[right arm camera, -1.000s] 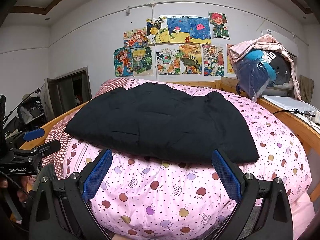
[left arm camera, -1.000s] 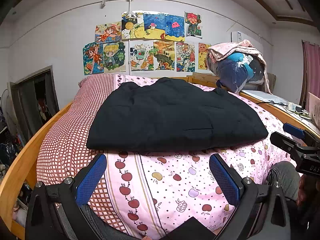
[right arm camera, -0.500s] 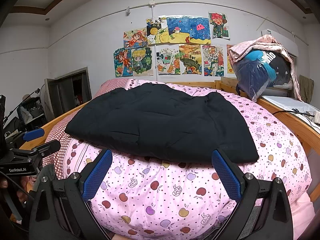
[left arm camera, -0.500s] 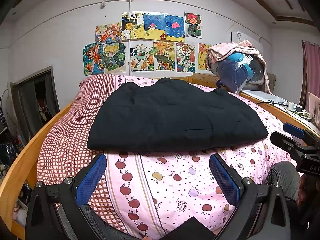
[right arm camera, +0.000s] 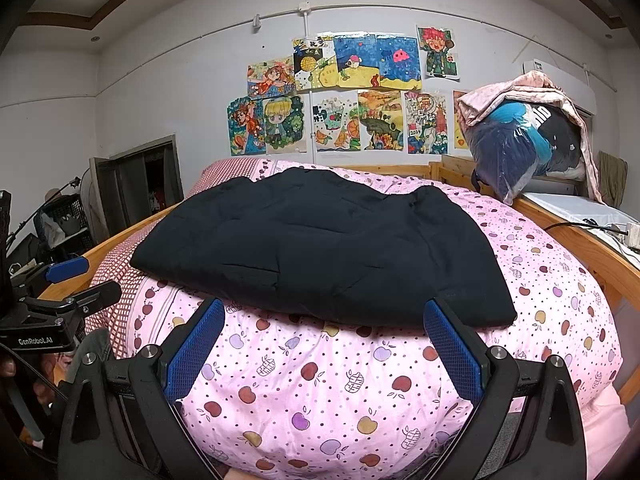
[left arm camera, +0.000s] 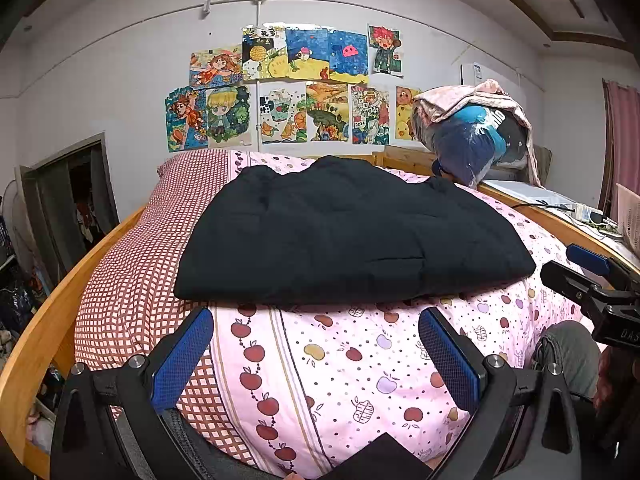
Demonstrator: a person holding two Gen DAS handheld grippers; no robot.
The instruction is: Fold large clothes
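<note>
1. Bed edges: wooden bed frame [left arm camera: 38, 332] curves along the left side, at 9 o'clock in the left wrist view. A second wooden rail runs down the right, at 3 o'clock in the right wrist view. Bare strip of pink apple-print quilt [left arm camera: 340, 360] lies between both grippers and the garment's near hem; more bare quilt to the right of the garment at 2 to 3 o'clock.
2. Red-checked sheet [left arm camera: 132, 264] covers the bed's left strip, 9 to 10 o'clock, uncovered apart from the garment's left edge.
3. Surroundings: bagged bundle of clothes [right arm camera: 528, 140] sits past the bed's far right corner at 1 o'clock, well apart from the garment. Drawings [left arm camera: 296, 88] on the back wall at 12. Dark doorway [left arm camera: 68, 204] at 9 to 10. White box with a cable on the right-side ledge; too small to identify.
4. Black garment [left arm camera: 344, 236]: folded into a flat, roughly rectangular block, lying mid-bed at 12 o'clock, near hem facing the grippers.
5. Left gripper [left arm camera: 316, 356]: jaws spread wide, nothing between them, just short of the near hem, not touching.
6. Right gripper [right arm camera: 324, 348]: jaws spread wide, empty, tips at the hem's near edge; contact not discernible. Each gripper shows in the other's view, side by side.
</note>
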